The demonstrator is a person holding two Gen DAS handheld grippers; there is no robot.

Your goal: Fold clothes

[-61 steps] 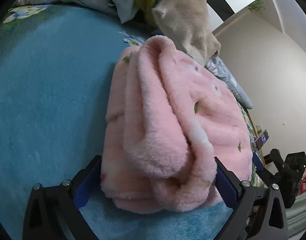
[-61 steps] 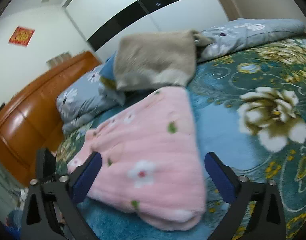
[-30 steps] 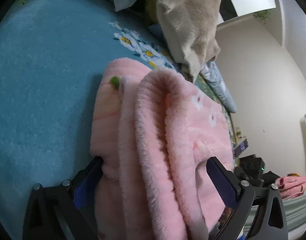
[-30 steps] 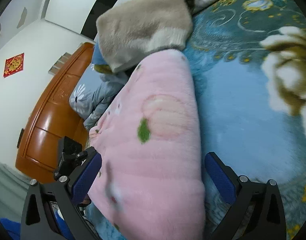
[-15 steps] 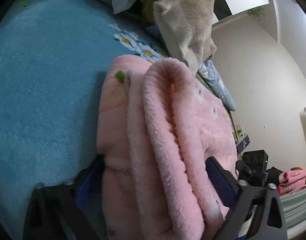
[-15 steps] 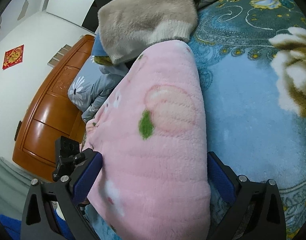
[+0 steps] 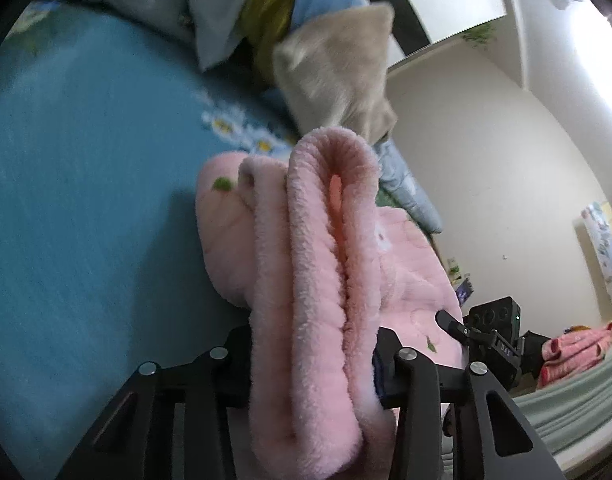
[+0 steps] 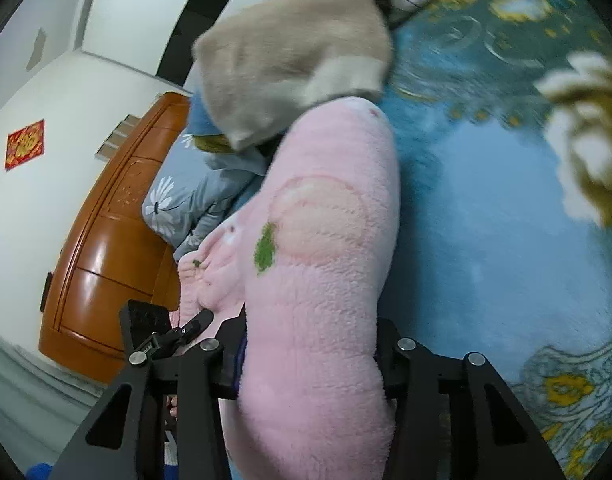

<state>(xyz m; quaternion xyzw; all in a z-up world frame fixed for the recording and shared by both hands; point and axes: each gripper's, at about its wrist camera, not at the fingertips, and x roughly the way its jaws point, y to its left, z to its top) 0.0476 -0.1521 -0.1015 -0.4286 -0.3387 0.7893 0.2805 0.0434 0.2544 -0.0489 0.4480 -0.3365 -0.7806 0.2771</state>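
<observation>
Pink fleece [image 7: 317,280], folded thick, on blue bedspread [image 7: 86,200]; beige knit [image 8: 290,52] at far end. Left gripper [image 7: 313,364] and right gripper [image 8: 309,360] each pinch a fleece edge. Step, judged: carrying a fold or the bundle; next needs both ends moved level.

- Left gripper [image 7: 311,360]: jaws wide apart 2 s ago, now clamped on pink fleece garment [image 7: 317,280].
- Right gripper [image 8: 309,356]: likewise closed from open onto the garment's fold, frame bottom centre.

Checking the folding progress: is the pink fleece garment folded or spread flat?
Folded. The pink fleece garment shows several stacked layers with rounded fold edges, bunched between the left gripper and right gripper.
</observation>
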